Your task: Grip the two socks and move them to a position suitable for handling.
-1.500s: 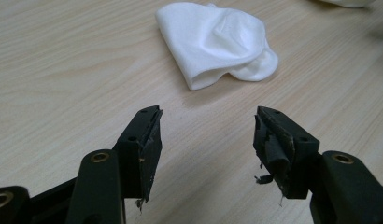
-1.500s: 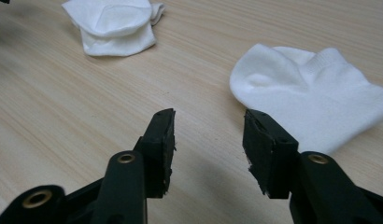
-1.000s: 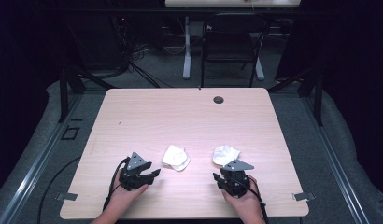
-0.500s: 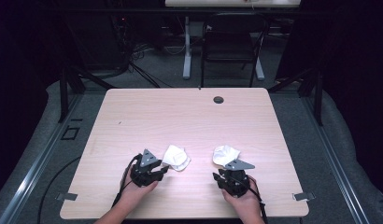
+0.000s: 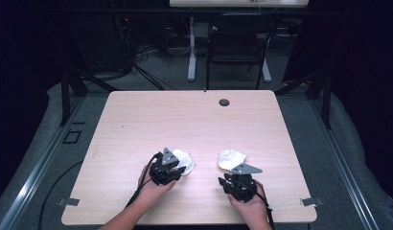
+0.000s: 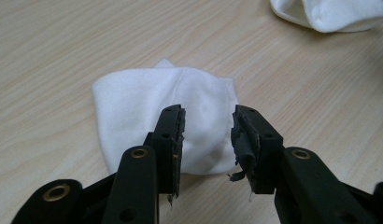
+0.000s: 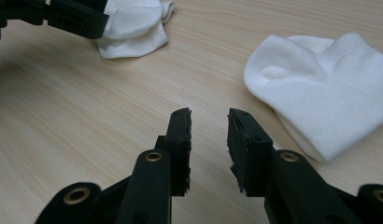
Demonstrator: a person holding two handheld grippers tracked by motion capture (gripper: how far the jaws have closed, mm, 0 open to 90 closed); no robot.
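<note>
Two white socks lie on the near half of the tabletop (image 5: 137, 120), well apart from each other, one before each hand.

Left tool (image 5: 171, 165): it stands at the left sock (image 5: 184, 161), overlapping that sock's near-left edge in the high view. In the left gripper view the left sock (image 6: 157, 112) lies straight ahead of the jaws and partly beneath them, a folded, roughly square bundle whose breadth runs across the jaw line. The jaws have just been closing. They stand partly spread, with a gap between the pads, and the sock's near edge lies in that gap below them. The pads are not pressing on the fabric, so nothing is gripped yet.

Right tool (image 5: 237, 178): it sits just short of the right sock (image 5: 231, 158), which lies forward of it on the tabletop. In the right gripper view the right sock (image 7: 325, 84) lies ahead and off to the right of the jaw line, its long axis running obliquely away from the jaws, ribbed cuff at the far end. Bare wood shows between the jaws. They stand partly spread and hold nothing.

Assessment: the left hand is the nearer to its sock and already aligned; a short drop and further closing would take the near edge. The right tool would have to shift towards the right of its own view before closing.
</note>
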